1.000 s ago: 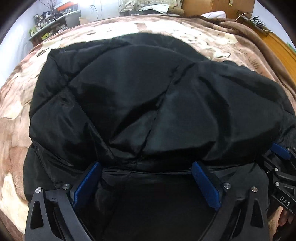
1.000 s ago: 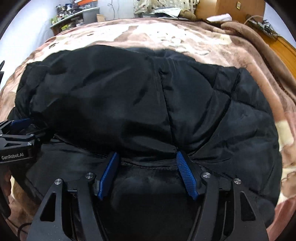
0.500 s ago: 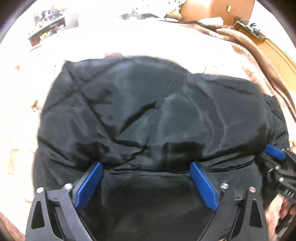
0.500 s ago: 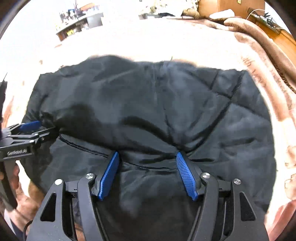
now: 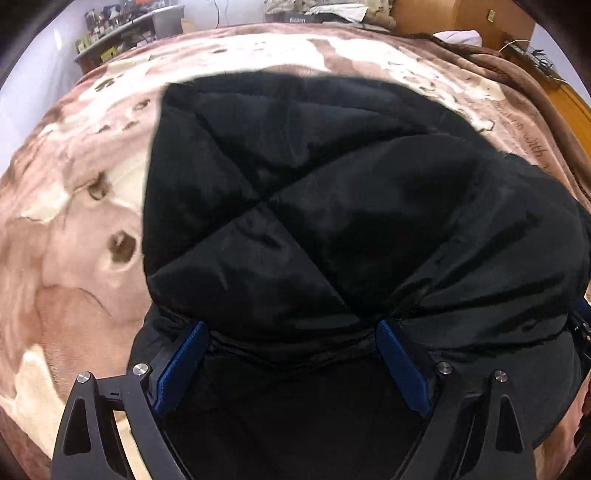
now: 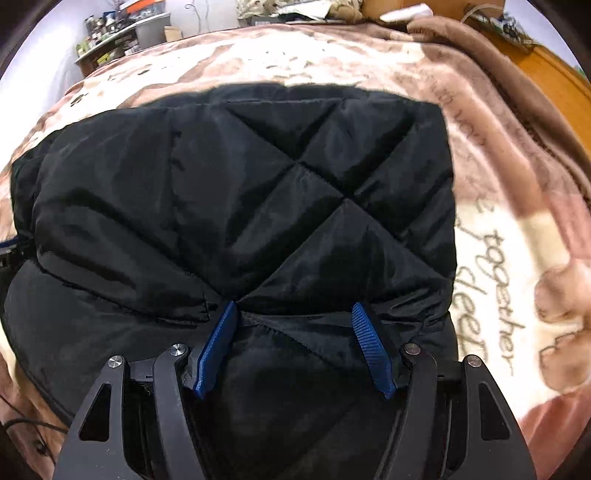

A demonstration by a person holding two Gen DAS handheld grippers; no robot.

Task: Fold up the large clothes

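Observation:
A large black quilted jacket point(image 5: 332, 221) lies folded over on the brown and cream blanket; it also fills the right wrist view point(image 6: 258, 206). My left gripper point(image 5: 291, 328) stands open with its blue pads wide apart over the jacket's near folded edge, left side. My right gripper point(image 6: 293, 310) stands open over the same edge, right side. Black fabric bulges between the pads of both; neither pair pinches it. The tip of the right gripper point(image 5: 581, 314) shows at the right edge of the left wrist view.
The blanket point(image 5: 74, 229) covers the bed on all sides of the jacket, with lettering at the right point(image 6: 495, 280). A wooden bed frame point(image 6: 546, 70) runs along the right. A cluttered shelf point(image 6: 118, 33) stands at the far left by the wall.
The jacket's upper layer has been carried forward and laid over, so the bundle looks shorter and squarer. Both grippers have moved forward with it and stay open.

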